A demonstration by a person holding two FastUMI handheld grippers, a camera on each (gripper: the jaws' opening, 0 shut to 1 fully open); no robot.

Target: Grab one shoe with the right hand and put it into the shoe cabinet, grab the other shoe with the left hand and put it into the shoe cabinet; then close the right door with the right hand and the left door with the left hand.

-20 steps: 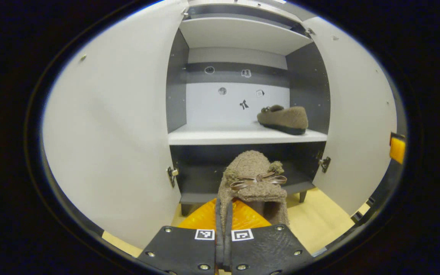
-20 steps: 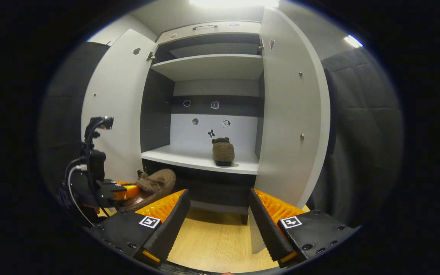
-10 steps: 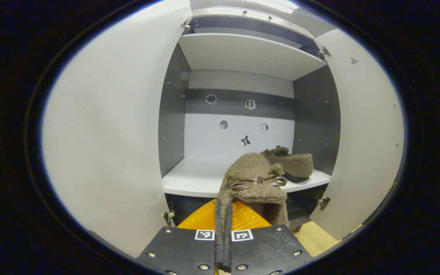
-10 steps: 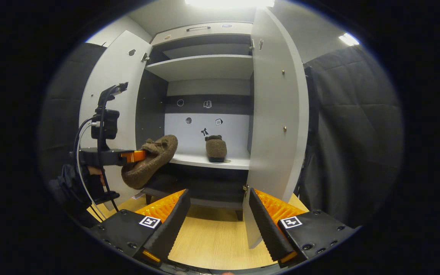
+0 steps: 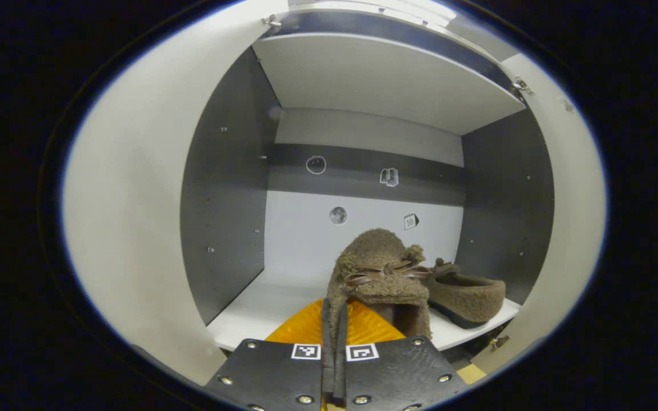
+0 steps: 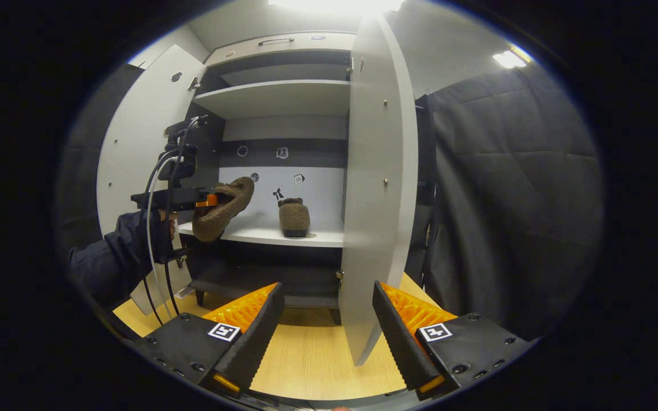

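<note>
Shoe pinched in left gripper, above cabinet shelf

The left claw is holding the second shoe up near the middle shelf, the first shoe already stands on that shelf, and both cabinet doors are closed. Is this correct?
Not quite: both doors are open. The right gripper view shows the left door and the right door swung out. The rest holds: the left claw is shut on the second shoe near the middle shelf, where the first shoe stands.

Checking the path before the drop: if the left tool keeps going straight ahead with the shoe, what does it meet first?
Probably the cabinet's back panel; the shelf ahead looks free, and the other shoe sits off to the right. Depth is unclear.
</note>
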